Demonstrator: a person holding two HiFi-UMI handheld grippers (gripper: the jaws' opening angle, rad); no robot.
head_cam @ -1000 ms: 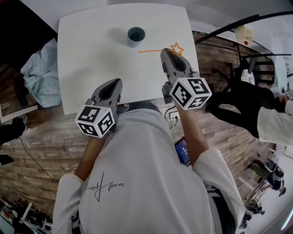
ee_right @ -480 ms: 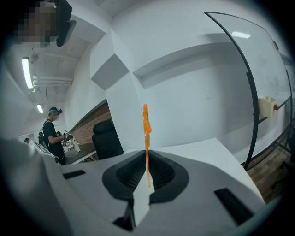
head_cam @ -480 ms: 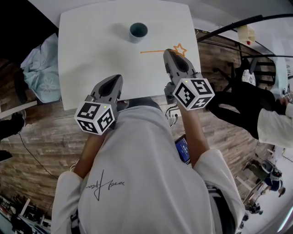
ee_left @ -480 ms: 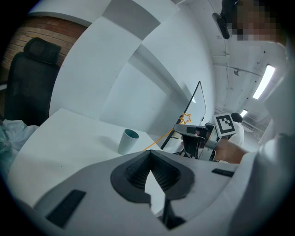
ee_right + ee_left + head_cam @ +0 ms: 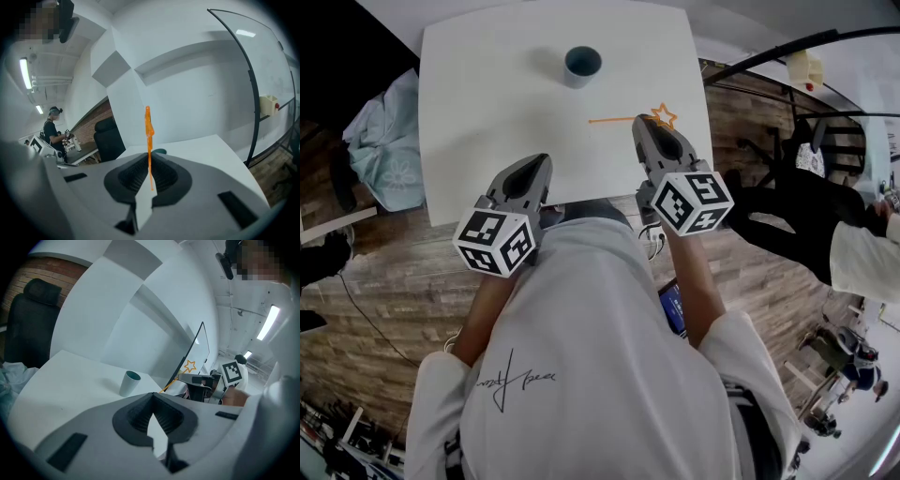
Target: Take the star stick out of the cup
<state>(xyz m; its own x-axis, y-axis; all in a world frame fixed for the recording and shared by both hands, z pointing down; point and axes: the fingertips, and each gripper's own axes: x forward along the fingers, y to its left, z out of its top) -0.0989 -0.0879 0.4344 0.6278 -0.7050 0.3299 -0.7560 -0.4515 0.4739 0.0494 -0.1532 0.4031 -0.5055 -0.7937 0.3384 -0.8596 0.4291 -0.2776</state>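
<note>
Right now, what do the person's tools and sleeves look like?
The left tool and right tool are grey tapering wedges with dark ribbed pads; each carries a white cube of black square markers. The top is white, loose-sleeved.

I see my right gripper (image 5: 149, 159) pinching the thin orange star stick (image 5: 149, 133), which points to twelve o'clock, with the teal cup rim (image 5: 160, 151) just behind.

Cup (image 5: 160, 151) mostly hidden behind right gripper (image 5: 149, 155), star stick (image 5: 148, 129) seemingly edge-on
</note>
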